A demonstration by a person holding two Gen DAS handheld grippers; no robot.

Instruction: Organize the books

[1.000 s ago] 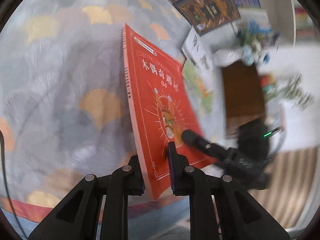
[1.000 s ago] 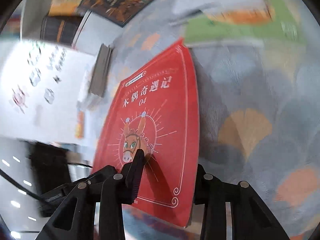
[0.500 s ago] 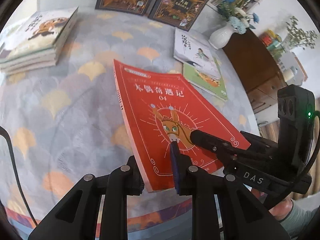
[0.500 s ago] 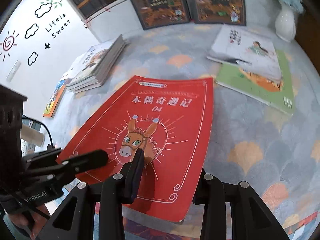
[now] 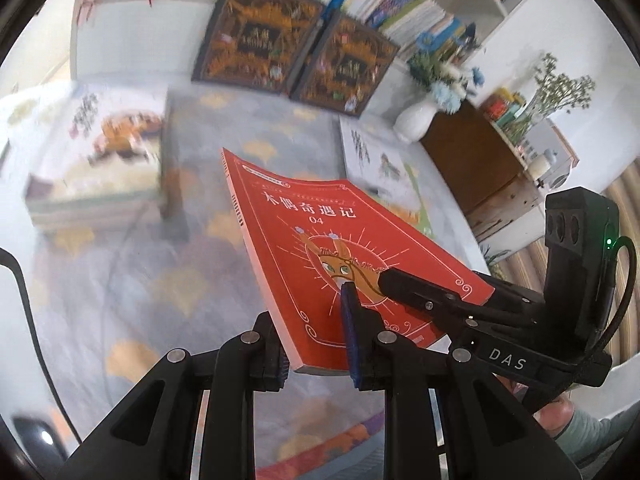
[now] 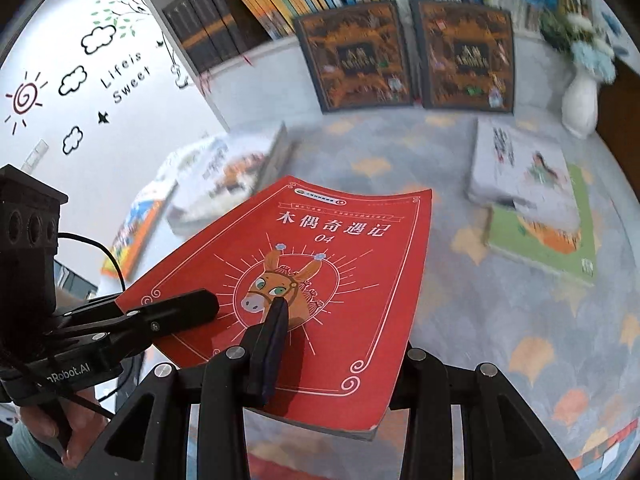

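Lifted since a second ago, the thin red paperback book with a donkey on its cover (image 5: 320, 248) now hangs tilted above the bench covered in a grey cloth with orange and yellow fan shapes (image 5: 132, 280), and the shelf has come into sight.

Left wrist view: the left gripper (image 5: 316, 340) has its jaws clamped on the red book's near edge, one finger over the cover, one beneath. The right gripper (image 5: 390, 280) grips the same book from the right. Behind, a white bookshelf (image 5: 500, 4) holds rows of upright colourful books.

Right wrist view: the right gripper (image 6: 340, 356) jaws are clamped on the red book (image 6: 340, 264), with the left gripper (image 6: 196, 304) on its left edge. A white vase (image 6: 580, 108) holds blue flowers.
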